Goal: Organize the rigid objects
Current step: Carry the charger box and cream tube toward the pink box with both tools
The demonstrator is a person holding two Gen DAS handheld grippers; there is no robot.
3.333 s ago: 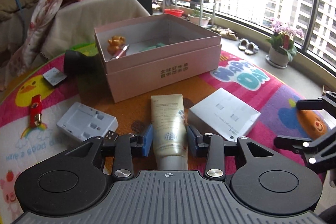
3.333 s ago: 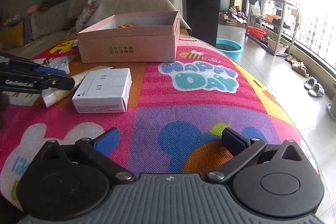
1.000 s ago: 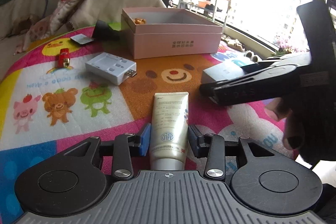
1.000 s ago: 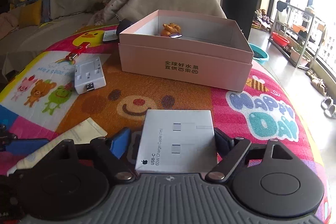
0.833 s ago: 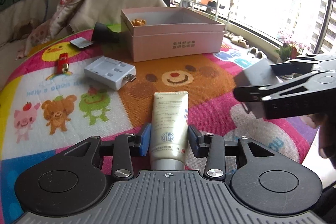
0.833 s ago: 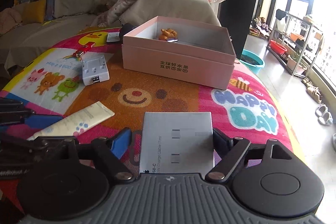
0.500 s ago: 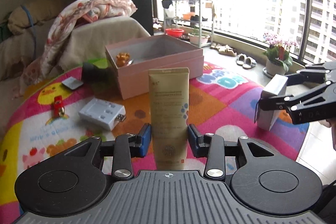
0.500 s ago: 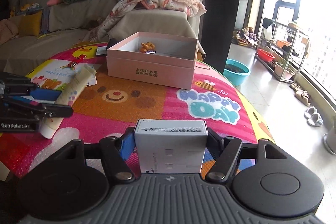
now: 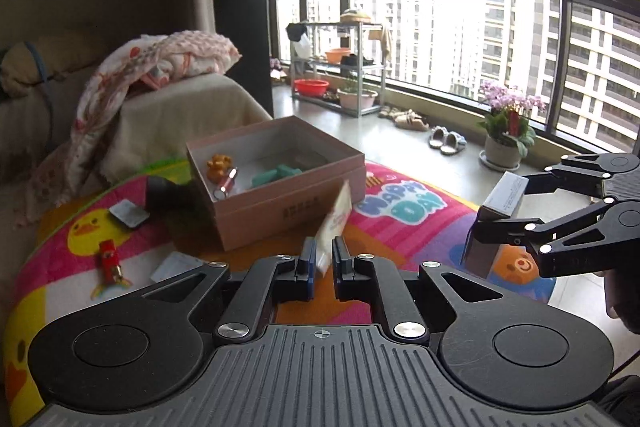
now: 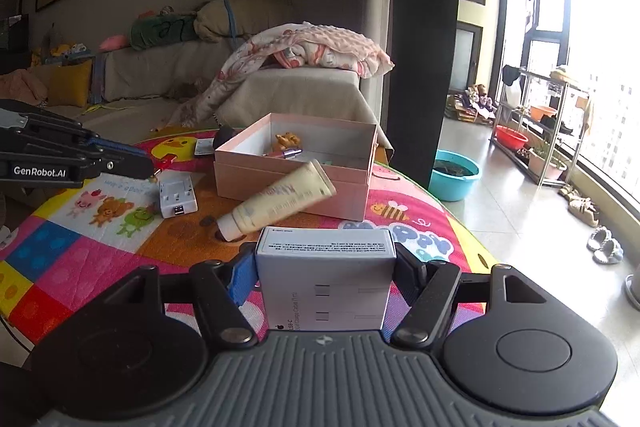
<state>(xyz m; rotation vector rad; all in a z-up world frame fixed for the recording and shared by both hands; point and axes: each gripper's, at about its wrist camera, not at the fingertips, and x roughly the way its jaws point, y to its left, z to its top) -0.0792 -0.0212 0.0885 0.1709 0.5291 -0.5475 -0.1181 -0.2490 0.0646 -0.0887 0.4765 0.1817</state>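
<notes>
My left gripper (image 9: 322, 251) is shut, and nothing is pressed between its pads. The cream tube (image 10: 280, 201) is out of it, blurred and tilted, with its cap end low over the mat and its flat end up against the front of the pink box (image 10: 240, 183). In the left wrist view the tube (image 9: 336, 219) shows edge-on beyond the fingertips, in front of the pink box (image 9: 276, 195). My right gripper (image 10: 324, 267) is shut on a white cable box (image 10: 324, 287), held above the mat. From the left wrist view the right gripper (image 9: 500, 211) hangs at the right with the white cable box (image 9: 504, 193).
A white charger (image 10: 176, 197), a red clip (image 9: 110, 261), a grey card (image 9: 128, 213) and a black object (image 9: 164, 193) lie on the colourful mat left of the pink box. An orange toy (image 9: 218, 165) and a green piece (image 9: 280, 173) lie inside. The table edge drops off at right.
Half a second ago the tube stood upright between my left pads; now it is free and tipping toward the pink box, and those jaws have closed. The right gripper keeps the white box raised.
</notes>
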